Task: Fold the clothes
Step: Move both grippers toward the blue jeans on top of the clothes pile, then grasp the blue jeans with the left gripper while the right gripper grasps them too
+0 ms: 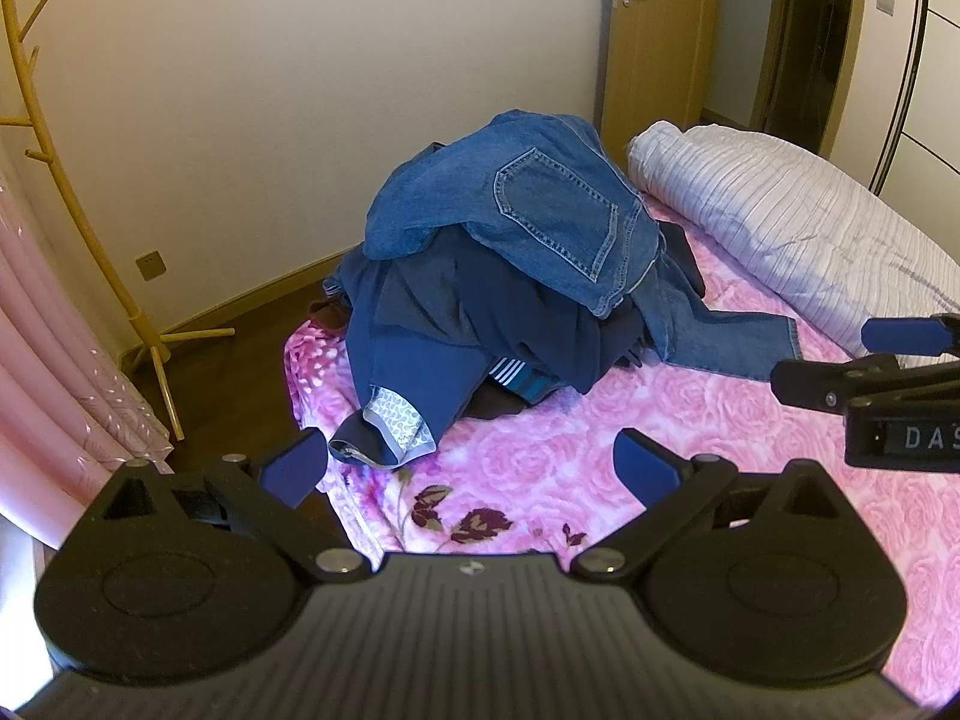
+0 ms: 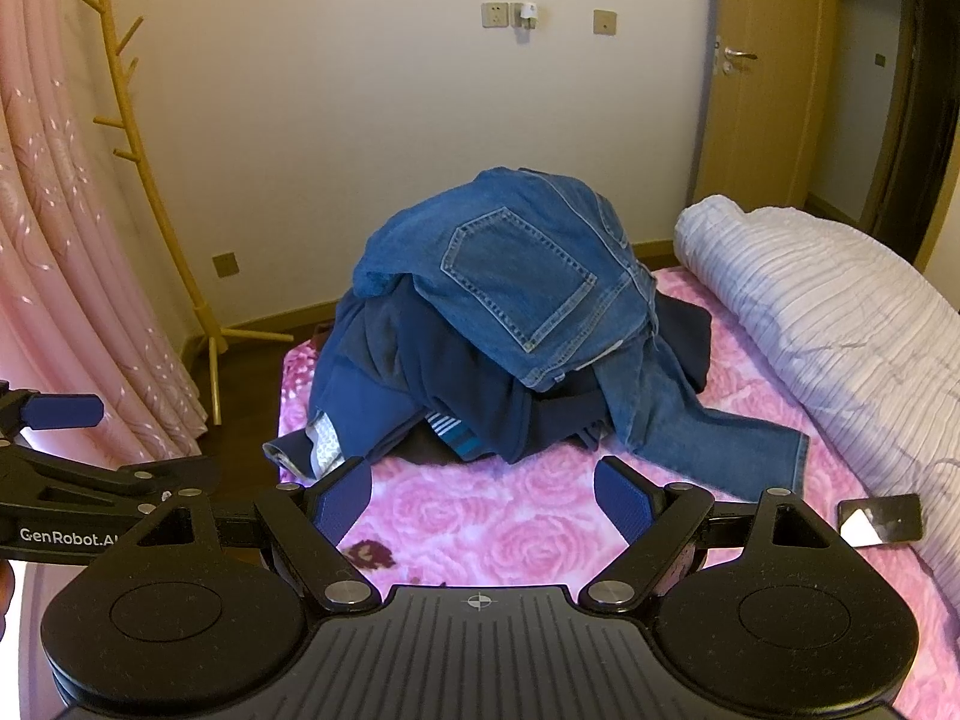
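Both grippers hover spread wide and empty over the bed: left gripper, right gripper. Straight ahead of each, well apart, sits the clothes pile, blue jeans draped on top.

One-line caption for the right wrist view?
Open right gripper faces unfolded clothes pile, jeans on top, on the pink bedspread.

Heaped unfolded near the far end of the pink rose bedspread: blue jeans on top, back pocket up, one leg trailing right and flat onto the cover. Beneath, crumpled navy garments, a grey-patterned cuff hanging left, a striped teal piece peeking out.
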Demonstrator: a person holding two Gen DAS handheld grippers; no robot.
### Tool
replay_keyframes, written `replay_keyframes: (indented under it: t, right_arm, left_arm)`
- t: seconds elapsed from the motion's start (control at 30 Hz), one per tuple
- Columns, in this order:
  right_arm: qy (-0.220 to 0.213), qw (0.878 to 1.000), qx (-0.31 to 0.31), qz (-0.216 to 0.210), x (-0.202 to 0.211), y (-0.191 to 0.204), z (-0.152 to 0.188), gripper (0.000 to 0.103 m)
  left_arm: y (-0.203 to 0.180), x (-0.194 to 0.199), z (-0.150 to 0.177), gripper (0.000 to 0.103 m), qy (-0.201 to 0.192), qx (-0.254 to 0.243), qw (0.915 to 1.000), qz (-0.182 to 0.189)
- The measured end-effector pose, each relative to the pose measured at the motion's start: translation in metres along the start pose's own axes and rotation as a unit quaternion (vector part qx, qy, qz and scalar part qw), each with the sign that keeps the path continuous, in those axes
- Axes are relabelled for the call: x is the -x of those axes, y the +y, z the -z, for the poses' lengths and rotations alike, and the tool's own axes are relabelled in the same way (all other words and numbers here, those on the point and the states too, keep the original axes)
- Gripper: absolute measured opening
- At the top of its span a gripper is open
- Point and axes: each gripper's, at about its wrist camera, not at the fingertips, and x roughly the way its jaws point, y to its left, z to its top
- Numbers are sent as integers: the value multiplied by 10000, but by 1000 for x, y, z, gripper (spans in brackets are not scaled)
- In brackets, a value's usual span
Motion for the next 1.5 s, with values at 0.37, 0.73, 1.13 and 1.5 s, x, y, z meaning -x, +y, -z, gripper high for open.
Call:
replay_keyframes:
  t: [0.37,0.73,1.13,1.5]
  right_arm:
    - [18,10000,-19,-41,-2,-4,3,84]
    - [-573,9976,360,117,-23,-17,5,84]
    - [144,9902,1355,291,-193,-13,-65,84]
    - [625,9577,2787,336,-360,9,-90,84]
  left_arm:
    - [-1,1,3,100,48,-12,10000,-78]
    - [31,-51,-21,100,-162,-642,9977,-118]
    - [73,-247,-111,99,-883,-3073,9474,137]
    - [79,-379,-136,93,-837,-4452,8882,770]
